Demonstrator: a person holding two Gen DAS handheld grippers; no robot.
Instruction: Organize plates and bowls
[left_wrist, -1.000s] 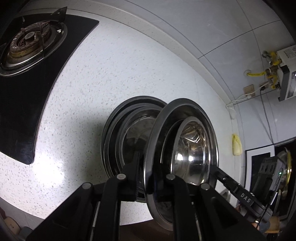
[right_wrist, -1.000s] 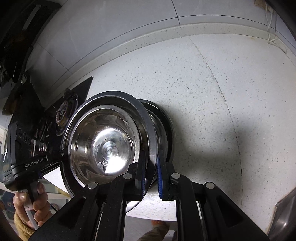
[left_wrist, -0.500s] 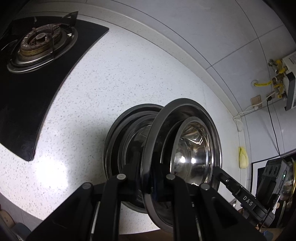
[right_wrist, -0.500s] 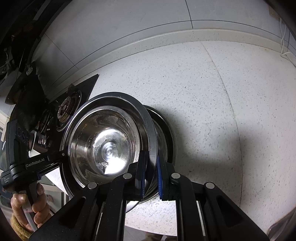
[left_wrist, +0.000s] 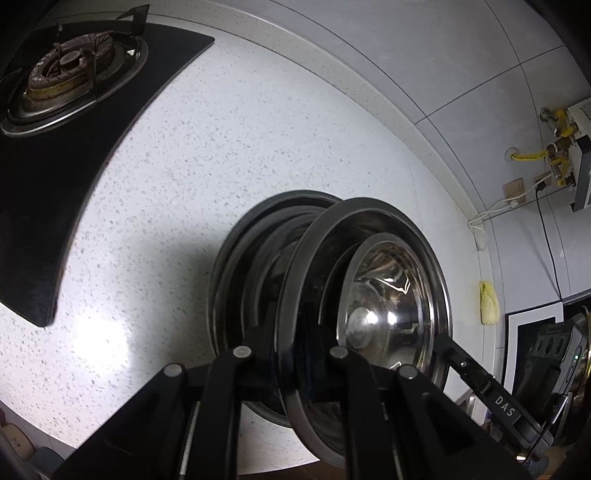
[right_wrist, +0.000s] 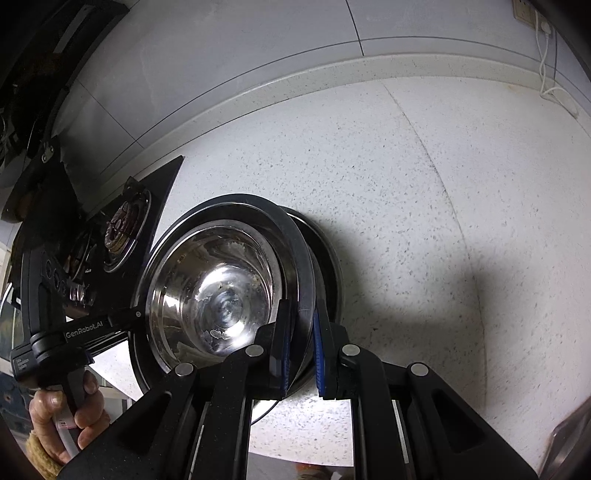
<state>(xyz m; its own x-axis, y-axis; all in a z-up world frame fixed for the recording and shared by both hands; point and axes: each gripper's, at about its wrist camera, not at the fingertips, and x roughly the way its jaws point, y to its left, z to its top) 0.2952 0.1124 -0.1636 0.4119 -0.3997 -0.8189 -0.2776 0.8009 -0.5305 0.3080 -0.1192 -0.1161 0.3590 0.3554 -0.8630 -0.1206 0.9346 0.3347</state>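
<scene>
Left wrist view: steel plate (left_wrist: 373, 236) stands on edge in front of the camera, carried above the speckled desk (left_wrist: 236, 177).
Left tool (left_wrist: 295, 354): nearly shut, both fingers nipping the near rim of the plate; jaws closing slightly further.
Contents of plate: one shiny steel bowl (left_wrist: 384, 314) sits inside it, mouth facing the same way as the plate.
Stack below: a second dark-rimmed plate stack (left_wrist: 236, 280) lies on the desk just behind the held plate; whether it touches the held plate cannot be told, since the rims overlap in shadow.
Surroundings: gas burner (left_wrist: 70, 70) well apart, at the far left.

Right wrist view: same plate (right_wrist: 236, 206) with the bowl (right_wrist: 218, 291) in it; the stack (right_wrist: 328, 266) shows behind it on the desk (right_wrist: 424, 184).
Right tool (right_wrist: 301, 347): fully shut on the opposite rim of the plate, blue pads (right_wrist: 320, 354) pressing either face.
Opposite side: the left tool's finger reaches the far rim, a hand (right_wrist: 70, 413) gripping its handle.

Step in hand (judgement): lowering the plate with its bowl onto the stack.
Method: level the plate first so the bowl does not slide out; keep both grips equal; centre rim over rim; release only once the weight rests on the stack.
</scene>
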